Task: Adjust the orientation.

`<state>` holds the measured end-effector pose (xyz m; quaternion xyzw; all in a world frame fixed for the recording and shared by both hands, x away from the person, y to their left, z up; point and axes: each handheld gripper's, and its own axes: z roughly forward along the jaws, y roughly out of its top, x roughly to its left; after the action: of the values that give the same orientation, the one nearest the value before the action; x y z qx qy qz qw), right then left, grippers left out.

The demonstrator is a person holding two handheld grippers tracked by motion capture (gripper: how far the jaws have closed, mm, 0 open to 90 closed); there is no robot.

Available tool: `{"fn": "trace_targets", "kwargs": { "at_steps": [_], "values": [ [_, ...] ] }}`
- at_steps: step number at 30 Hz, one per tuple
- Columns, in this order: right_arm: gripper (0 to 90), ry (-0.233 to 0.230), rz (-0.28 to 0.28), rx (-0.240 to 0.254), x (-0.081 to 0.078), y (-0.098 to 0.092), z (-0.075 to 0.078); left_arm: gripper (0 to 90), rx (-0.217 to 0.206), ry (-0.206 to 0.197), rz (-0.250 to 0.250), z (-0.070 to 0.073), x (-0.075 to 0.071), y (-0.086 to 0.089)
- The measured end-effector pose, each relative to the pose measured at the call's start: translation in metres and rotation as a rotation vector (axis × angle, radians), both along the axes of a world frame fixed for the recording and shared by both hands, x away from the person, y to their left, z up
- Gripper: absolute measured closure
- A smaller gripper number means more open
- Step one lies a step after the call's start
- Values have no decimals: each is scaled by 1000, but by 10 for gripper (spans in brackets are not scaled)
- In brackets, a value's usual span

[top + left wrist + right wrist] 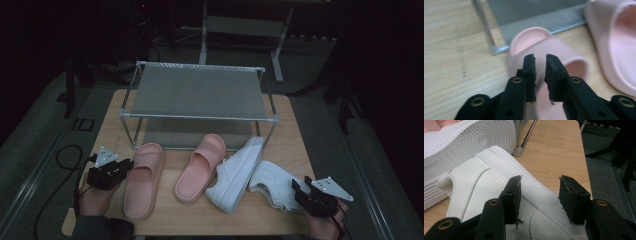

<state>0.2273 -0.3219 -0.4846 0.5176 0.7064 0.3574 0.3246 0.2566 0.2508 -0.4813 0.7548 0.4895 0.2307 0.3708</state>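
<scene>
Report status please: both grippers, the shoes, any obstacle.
Left gripper narrowly open over left pink slipper. Right gripper open over right white sneaker. Nothing gripped; rack behind.

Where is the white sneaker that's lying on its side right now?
In the high view the tipped white sneaker lies right of centre on the table, between the right pink slide and the other white sneaker, toe near the rack's front right leg.

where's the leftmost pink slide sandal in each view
High view: the leftmost pink foam slide sandal lies at lower left, beside the left gripper.
Left gripper view: it sits at centre, just past the narrowly parted jaws.
Right gripper view: I cannot identify it here.
Shared landmark: the grey metal-framed shoe rack, whose foot shows in both gripper views.
</scene>
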Motion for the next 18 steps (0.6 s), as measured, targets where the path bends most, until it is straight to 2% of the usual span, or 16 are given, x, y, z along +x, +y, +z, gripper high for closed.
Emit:
{"fn": "trace_targets", "kwargs": {
  "at_steps": [2,6,9,11,15,18],
  "values": [
    [519,-1,0,1,0,0,0,838,-1,0,-12,1,-3,-3],
    [518,-2,0,0,0,0,0,878,13,39,-56,-3,-14,-15],
    [519,-2,0,-1,0,0,0,878,33,63,-77,-10,-17,-22],
    [519,-4,-1,-2,0,1,0,876,70,72,-73,-17,-14,-25],
    [519,-3,0,-3,0,0,0,871,88,82,-69,-29,-4,-30],
    [519,-5,0,-3,-1,0,0,870,100,75,-78,-33,5,-35]
  ]
}}
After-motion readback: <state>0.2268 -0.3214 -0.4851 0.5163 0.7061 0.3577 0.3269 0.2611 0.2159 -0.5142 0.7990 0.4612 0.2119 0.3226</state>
